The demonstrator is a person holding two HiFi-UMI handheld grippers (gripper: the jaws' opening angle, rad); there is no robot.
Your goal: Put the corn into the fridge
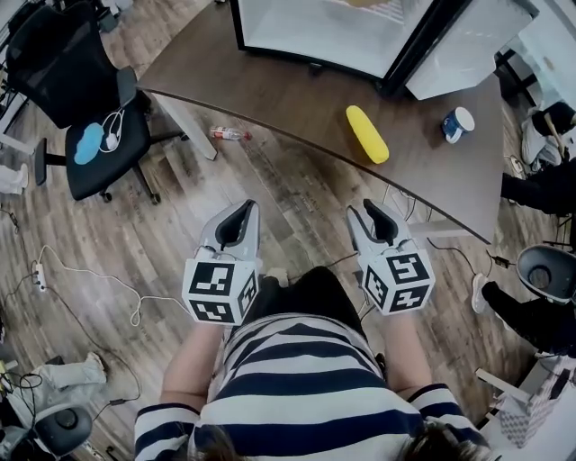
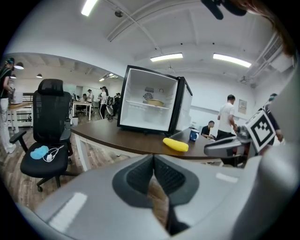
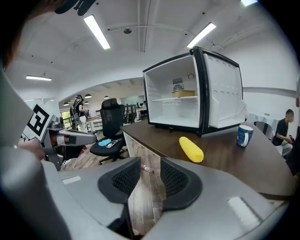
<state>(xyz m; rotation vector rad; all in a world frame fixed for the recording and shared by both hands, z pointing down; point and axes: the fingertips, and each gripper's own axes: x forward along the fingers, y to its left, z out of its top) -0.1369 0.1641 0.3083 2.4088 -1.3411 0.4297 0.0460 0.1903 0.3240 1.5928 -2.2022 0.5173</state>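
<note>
Grey plastic left gripper [image 1: 246, 206]: jaws pressed together, empty. Right gripper [image 1: 368, 207]: jaws spread, nothing between them. Yellow corn [image 1: 367, 134]: lies on the brown table [image 1: 270, 94], well ahead of both grippers, near the open fridge [image 1: 315, 27]. Fridge: cut off by head view's top edge; shelf item too small to identify. Mug [image 1: 458, 123]: right of corn.

Office: swivel chair [image 1: 108, 171], curved desk [image 1: 297, 99]
</note>
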